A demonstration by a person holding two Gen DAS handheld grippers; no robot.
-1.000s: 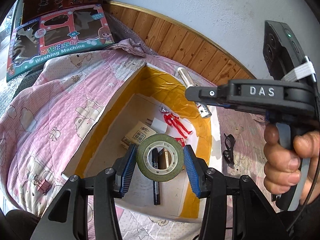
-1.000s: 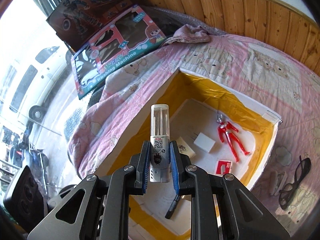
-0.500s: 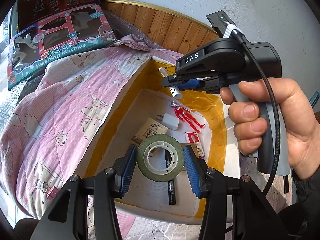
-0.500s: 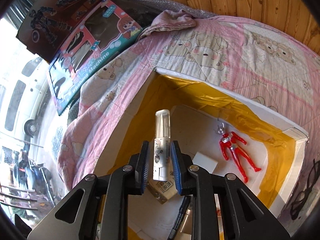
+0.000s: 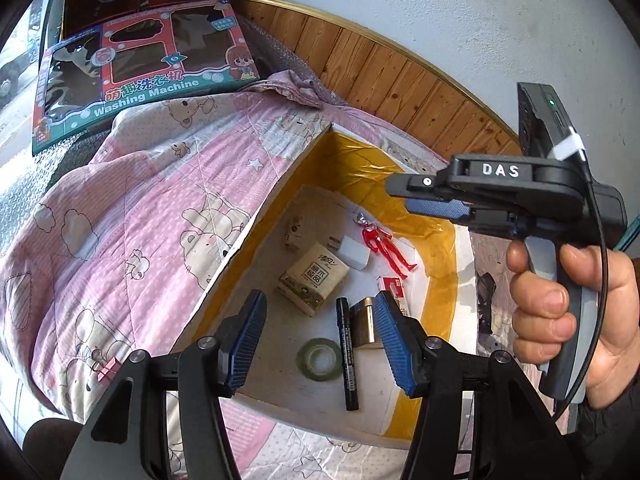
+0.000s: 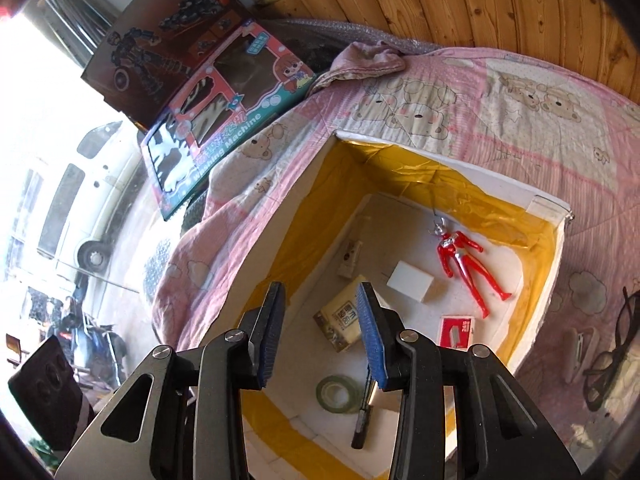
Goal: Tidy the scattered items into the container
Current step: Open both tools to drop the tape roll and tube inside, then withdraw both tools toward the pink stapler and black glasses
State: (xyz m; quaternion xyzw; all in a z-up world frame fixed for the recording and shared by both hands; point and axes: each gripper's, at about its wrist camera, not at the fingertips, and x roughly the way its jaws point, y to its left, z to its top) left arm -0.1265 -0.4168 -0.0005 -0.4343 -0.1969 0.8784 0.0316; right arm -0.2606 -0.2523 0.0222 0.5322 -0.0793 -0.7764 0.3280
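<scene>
A bed covered with a pink bear-print quilt [image 5: 132, 208] filled the scene, set against wood panelling [image 6: 500, 4] under a pale plaster wall [image 5: 440, 8]. Two toy boxes leaned at the head of the bed, one marked "Washing Machine" [image 5: 136, 80]; bright window light and a parked vehicle showed beyond them in the right wrist view. On the quilt sat the container [image 5: 304, 160], a white box lined with yellow tape. Inside it lay a green tape roll [image 5: 320, 359], a black marker [image 5: 347, 356], a tissue pack [image 5: 314, 278], a white charger [image 5: 354, 252], a red figure [image 5: 386, 246], a small red box [image 6: 457, 331] and a small tube [image 6: 351, 258] beside the left wall. The left tool [image 5: 320, 336] hovered above the container, jaws spread and empty. The right tool [image 6: 320, 334], held in a hand [image 5: 568, 308], was likewise spread and empty. Dark glasses [image 6: 612, 356] lay on the quilt outside the box.
</scene>
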